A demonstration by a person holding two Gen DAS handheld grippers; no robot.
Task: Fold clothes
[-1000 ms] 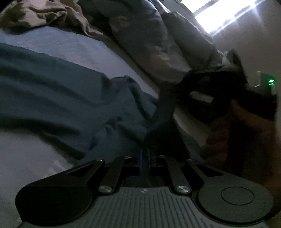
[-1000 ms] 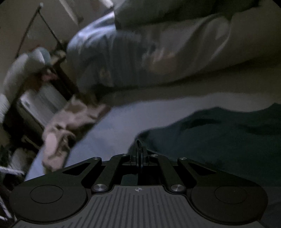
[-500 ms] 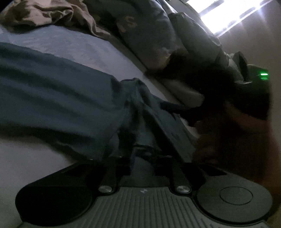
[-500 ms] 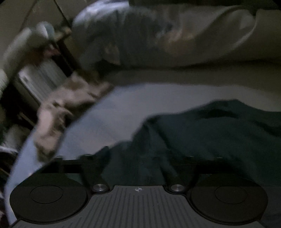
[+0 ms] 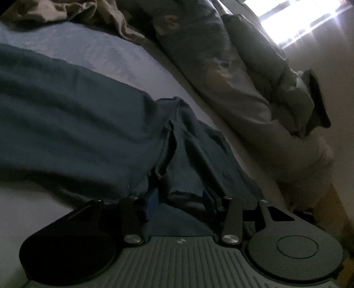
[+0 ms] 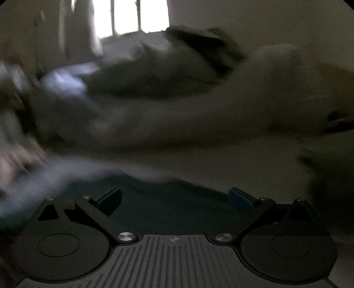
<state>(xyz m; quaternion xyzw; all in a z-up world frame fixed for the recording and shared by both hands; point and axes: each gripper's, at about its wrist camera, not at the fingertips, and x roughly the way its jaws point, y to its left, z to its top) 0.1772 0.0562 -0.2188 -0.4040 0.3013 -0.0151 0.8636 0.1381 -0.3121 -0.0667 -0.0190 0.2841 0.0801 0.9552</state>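
A dark teal garment (image 5: 73, 124) lies spread on the pale bed sheet (image 5: 93, 53) in the left wrist view, with a bunched fold running down to my left gripper (image 5: 180, 199). That gripper is open, its blue-padded fingers (image 5: 152, 200) either side of the cloth with a gap. In the right wrist view, which is motion-blurred, my right gripper (image 6: 174, 196) is wide open and empty, just above the edge of the same teal garment (image 6: 177, 199).
Pillows and a bunched duvet (image 5: 232, 66) lie along the far side of the bed. A crumpled beige cloth (image 5: 84, 11) sits at the top left. A bright window (image 5: 298, 20) is behind; it also shows in the right wrist view (image 6: 130, 17).
Both grippers were shut on the teal garment and have opened, letting it go. The right gripper has swung away, so its view now shows pillows and window. The right hand left the left view.
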